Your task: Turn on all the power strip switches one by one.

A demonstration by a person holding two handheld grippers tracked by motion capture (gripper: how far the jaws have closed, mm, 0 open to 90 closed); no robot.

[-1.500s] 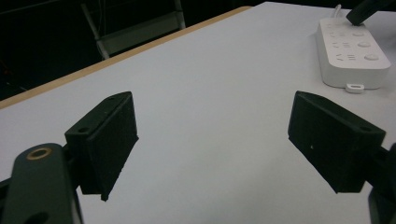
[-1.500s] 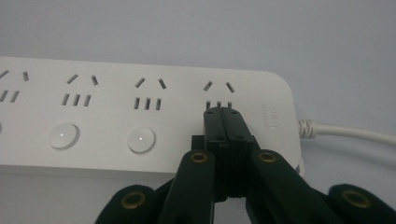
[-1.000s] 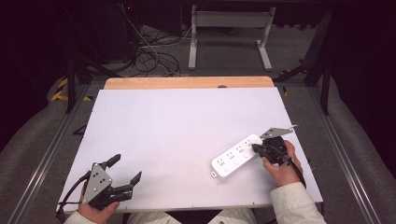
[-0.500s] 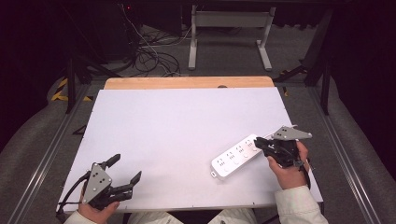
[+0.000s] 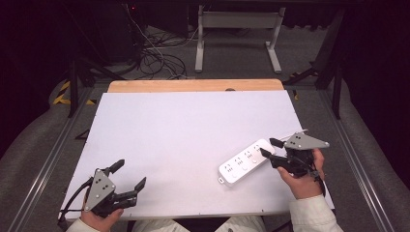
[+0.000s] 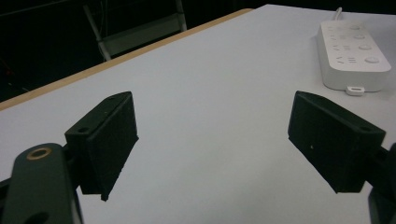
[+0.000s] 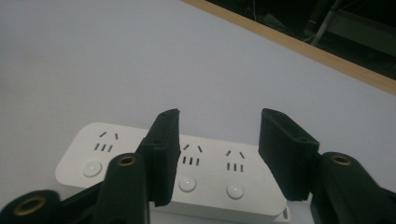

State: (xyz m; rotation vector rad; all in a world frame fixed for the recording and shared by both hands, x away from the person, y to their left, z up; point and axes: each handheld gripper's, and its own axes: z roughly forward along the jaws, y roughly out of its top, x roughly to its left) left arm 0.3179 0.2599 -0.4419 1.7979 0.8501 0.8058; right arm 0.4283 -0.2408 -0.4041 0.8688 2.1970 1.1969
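Note:
A white power strip (image 5: pixel 244 163) lies flat and slanted on the white table (image 5: pixel 193 125), right of centre. My right gripper (image 5: pixel 269 147) hovers just above the strip's right end. Its jaws have just been opening and now stand apart, with nothing pinched between them. In the right gripper view the strip (image 7: pixel 93 156), with its sockets and round buttons, lies beneath the spread jaws of that gripper (image 7: pixel 219 116). My left gripper (image 5: pixel 130 174) rests open near the front left edge. The left gripper view has the open gripper (image 6: pixel 212 140) over bare table, with the strip (image 6: pixel 355 56) far off.
A wooden strip (image 5: pixel 193 85) borders the table's far edge. Beyond it are a metal stand (image 5: pixel 237 29) and loose cables (image 5: pixel 154 53) on the dark floor. A thin white cord (image 6: pixel 338 10) leaves the strip's far end.
My right gripper has let go of the power strip's end, risen and drawn back to the right, and its jaws have opened. The strip stays on the table. The left gripper has not moved.

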